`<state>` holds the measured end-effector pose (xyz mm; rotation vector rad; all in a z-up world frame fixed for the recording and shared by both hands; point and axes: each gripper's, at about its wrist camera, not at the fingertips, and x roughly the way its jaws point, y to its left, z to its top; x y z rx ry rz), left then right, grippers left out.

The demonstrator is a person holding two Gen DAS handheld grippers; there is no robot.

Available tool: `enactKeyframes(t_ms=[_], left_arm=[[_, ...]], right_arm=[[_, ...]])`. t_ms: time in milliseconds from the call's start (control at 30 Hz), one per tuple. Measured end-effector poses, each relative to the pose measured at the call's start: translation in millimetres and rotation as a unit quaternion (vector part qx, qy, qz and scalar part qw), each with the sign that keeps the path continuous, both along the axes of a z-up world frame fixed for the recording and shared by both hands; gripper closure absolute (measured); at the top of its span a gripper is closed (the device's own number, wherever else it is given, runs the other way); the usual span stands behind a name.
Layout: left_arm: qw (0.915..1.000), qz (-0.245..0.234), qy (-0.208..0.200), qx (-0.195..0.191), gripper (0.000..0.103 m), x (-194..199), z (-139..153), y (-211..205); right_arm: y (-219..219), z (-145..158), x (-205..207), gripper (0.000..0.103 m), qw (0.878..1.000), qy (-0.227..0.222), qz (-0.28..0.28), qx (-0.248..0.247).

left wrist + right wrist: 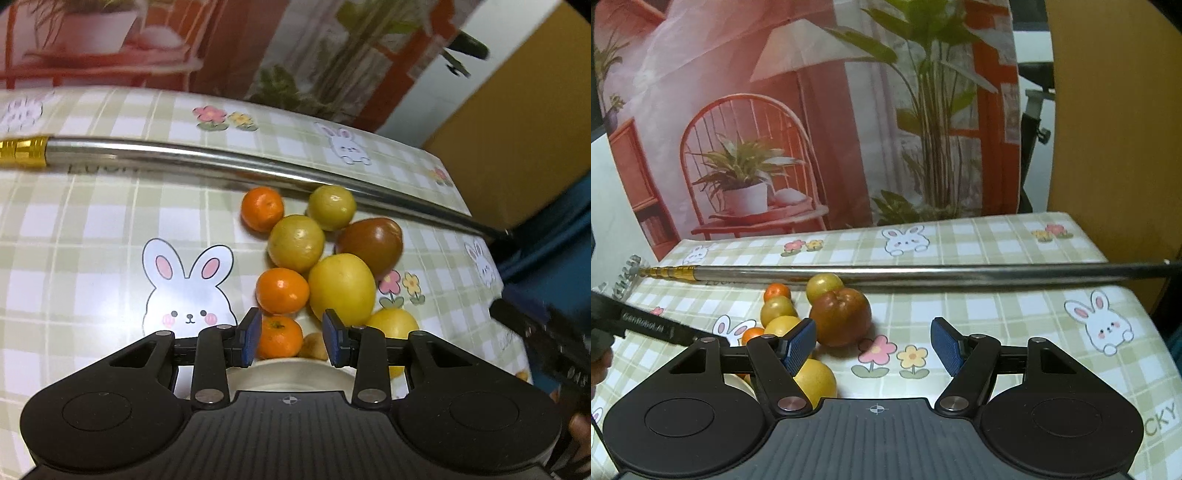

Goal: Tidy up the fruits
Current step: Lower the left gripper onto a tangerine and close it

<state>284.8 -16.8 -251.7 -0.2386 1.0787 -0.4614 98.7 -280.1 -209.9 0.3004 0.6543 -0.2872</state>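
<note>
A pile of fruit lies on the checked tablecloth: small oranges, yellow-green fruits, a big yellow fruit and a red-brown tomato. My left gripper is open, its pads either side of the nearest orange, above a white plate rim. In the right wrist view the tomato and a yellow fruit lie ahead and left. My right gripper is open and empty over flower prints.
A long metal rod with a gold end lies across the table behind the fruit; it also shows in the right wrist view. A printed backdrop stands behind the table. The table's right edge is close.
</note>
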Motion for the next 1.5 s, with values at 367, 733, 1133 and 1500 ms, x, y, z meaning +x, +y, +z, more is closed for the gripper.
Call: enactKeyframes(t_ms=[367, 733, 1133, 1500], left_arm=[[0.9997, 0.007, 0.021, 0.009, 0.062, 9, -15, -3], [0.9992, 0.009, 0.038, -0.004, 0.067, 13, -29, -3], [0.9992, 0.013, -0.037, -0.006, 0.068, -12, 1, 16], [0.9938, 0.015, -0.109, 0.015, 0.068, -63, 24, 44]], right_arm=[[-7, -9, -1, 0.038, 1.0, 0.006, -0.01, 0.015], [-8, -11, -1, 0.038, 1.0, 0.008, -0.011, 0.016], [-7, -19, 4, 0.038, 0.999, 0.018, 0.0, 0.035], [6, -44, 27, 0.038, 0.994, 0.046, 0.042, 0.09]])
